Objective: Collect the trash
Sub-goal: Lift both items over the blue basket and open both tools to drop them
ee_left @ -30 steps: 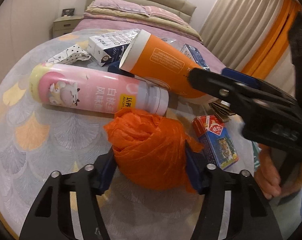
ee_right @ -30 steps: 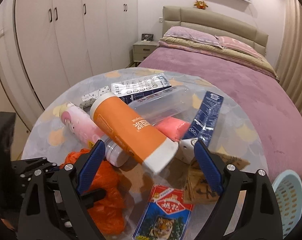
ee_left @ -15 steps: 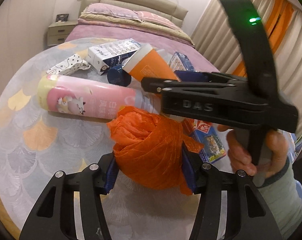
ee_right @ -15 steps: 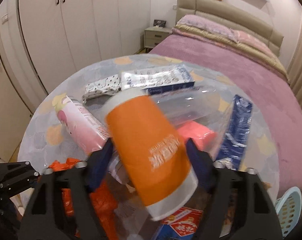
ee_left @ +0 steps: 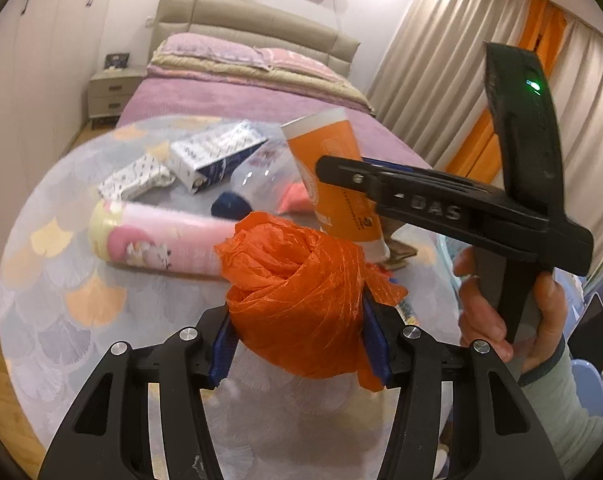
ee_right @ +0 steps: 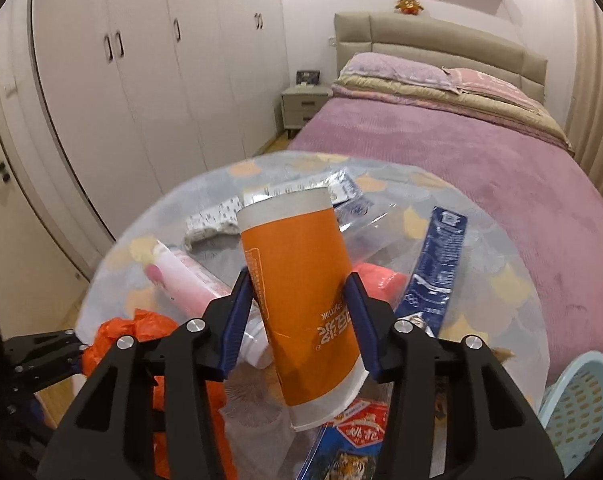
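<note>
My left gripper (ee_left: 297, 344) is shut on a crumpled orange plastic bag (ee_left: 297, 288), held a little above the round table (ee_left: 61, 280). My right gripper (ee_right: 299, 304) has an orange paper cup (ee_right: 297, 280) between its blue pads. Its jaws are closing and press on the cup's sides. The cup hangs tilted, rim away from me, off the table. In the left wrist view the same cup (ee_left: 333, 176) shows behind the bag, with a person's hand (ee_left: 501, 312) on the right gripper's handle.
On the table lie a pink bottle (ee_left: 161, 240), a blue-white milk carton (ee_left: 217, 152), a dotted white packet (ee_left: 133, 176), a clear bottle (ee_left: 257, 176), a flat blue carton (ee_right: 437, 264) and a red tiger box (ee_right: 357, 436). A light blue basket (ee_right: 577, 400) stands right of the table, a bed (ee_right: 461, 152) behind.
The right gripper's jaws closed from wide apart onto the orange cup and raised it from lying to nearly upright. The left gripper rose slightly with the orange bag.
</note>
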Motion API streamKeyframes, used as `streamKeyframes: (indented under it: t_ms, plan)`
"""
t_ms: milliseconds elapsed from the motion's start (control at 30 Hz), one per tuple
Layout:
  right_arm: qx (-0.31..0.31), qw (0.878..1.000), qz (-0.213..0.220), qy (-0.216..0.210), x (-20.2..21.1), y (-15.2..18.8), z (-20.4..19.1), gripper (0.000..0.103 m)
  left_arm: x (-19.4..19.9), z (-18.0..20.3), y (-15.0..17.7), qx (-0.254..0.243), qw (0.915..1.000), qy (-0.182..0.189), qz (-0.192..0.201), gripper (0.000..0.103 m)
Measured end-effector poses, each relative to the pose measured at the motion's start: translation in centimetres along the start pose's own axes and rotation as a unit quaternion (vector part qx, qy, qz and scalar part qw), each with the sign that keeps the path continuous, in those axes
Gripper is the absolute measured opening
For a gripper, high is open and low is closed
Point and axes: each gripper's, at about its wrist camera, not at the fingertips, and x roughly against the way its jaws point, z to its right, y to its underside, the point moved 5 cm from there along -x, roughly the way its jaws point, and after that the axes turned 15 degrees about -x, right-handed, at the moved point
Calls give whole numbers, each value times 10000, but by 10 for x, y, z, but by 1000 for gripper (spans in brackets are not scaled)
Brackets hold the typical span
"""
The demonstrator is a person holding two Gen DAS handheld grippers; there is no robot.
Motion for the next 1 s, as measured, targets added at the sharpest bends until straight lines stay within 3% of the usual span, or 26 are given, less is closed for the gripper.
streamKeyframes:
  t_ms: [267,467,767,1000]
  plan:
    - [-468,9965,688,-47,66,-13,25,44,10,19,-37,-368,9987,45,345,51]
    - [-767,9894,1214,200,118,-17,57,43,2,47,-66,-650,9961,285,531,51]
    - [-1405,9731,1671,731,179,-6,136,43,-29,112,-106,-1149,9885,775,598,51]
    - [-2193,9522,1719,1256,202,20,218,43,-71,176,-125,-1512,9804,1180,448,51]
